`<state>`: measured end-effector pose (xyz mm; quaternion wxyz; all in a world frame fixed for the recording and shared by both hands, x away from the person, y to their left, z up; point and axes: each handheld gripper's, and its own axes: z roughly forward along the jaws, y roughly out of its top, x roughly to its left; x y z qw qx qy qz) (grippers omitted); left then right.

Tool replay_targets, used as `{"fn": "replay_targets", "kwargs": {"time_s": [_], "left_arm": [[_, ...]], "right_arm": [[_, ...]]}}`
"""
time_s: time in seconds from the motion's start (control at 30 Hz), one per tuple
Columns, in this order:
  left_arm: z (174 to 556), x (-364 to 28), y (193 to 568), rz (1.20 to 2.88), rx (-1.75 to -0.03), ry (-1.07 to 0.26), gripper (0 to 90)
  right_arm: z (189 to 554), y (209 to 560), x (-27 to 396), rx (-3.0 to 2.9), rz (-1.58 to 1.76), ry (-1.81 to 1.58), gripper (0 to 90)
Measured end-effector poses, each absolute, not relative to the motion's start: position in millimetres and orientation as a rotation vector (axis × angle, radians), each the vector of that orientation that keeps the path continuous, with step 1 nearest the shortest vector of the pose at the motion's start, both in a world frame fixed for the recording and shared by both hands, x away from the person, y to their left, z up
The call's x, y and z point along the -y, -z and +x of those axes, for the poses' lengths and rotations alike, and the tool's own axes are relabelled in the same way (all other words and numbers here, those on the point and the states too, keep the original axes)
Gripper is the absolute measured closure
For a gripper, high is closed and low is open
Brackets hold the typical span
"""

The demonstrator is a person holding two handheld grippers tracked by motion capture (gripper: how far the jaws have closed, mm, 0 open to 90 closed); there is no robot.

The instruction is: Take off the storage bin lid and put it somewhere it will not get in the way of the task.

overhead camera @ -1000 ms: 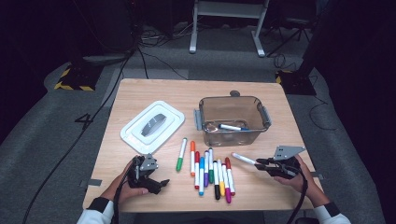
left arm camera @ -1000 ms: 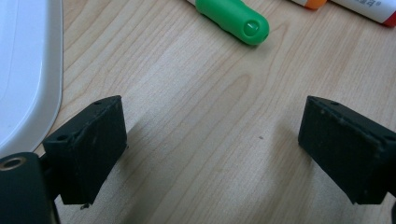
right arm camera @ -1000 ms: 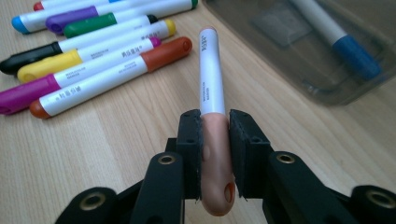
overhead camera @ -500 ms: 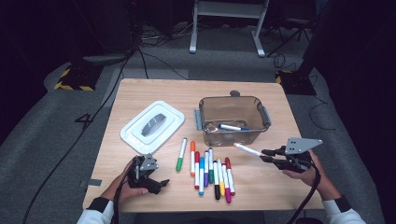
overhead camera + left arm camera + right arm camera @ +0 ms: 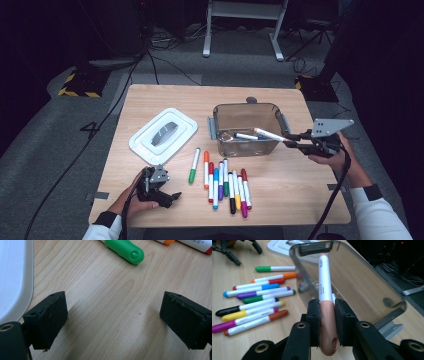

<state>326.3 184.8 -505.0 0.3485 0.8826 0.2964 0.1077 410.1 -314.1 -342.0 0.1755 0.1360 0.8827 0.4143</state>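
My right gripper (image 5: 295,142) is shut on the copper-capped end of a white marker (image 5: 268,134), held in the air at the right rim of the clear plastic bin (image 5: 226,112). In the right gripper view the marker (image 5: 325,285) points from the gripper (image 5: 327,315) over the bin's wall (image 5: 362,282). Another marker (image 5: 244,136) lies inside the bin. Several coloured markers (image 5: 225,184) lie in a row in front of it, with a green marker (image 5: 194,165) to their left. My left gripper (image 5: 167,196) rests open on the table near the front left; nothing is between its fingers (image 5: 48,315).
A white lid (image 5: 162,135) lies flat to the left of the bin, and its edge (image 5: 12,277) is close beside my left gripper. The green marker's cap (image 5: 127,250) lies just ahead of the left jaws. Bare wood stretches along the table's back edge (image 5: 200,92).
My right gripper has risen from the table with the copper-capped marker and carried it back and up to the bin's right rim. The left gripper has stayed still.
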Motion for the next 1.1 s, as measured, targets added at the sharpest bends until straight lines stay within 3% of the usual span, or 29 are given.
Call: {"fn": "replay_targets", "kwargs": {"time_s": [0.37,0.77,1.1], "left_arm": [[327,-184,505,2.290,-0.768,-0.281,8.0],[327,-184,505,2.290,-0.769,-0.280,7.7],[326,-184,505,2.290,-0.769,-0.279,7.8]], "right_arm": [[460,337,296,-2.538,0.398,-1.132,75.6],[501,367,245,-2.752,0.284,-0.905,75.6],[521,385,237,-2.841,0.362,-0.749,75.4]]}}
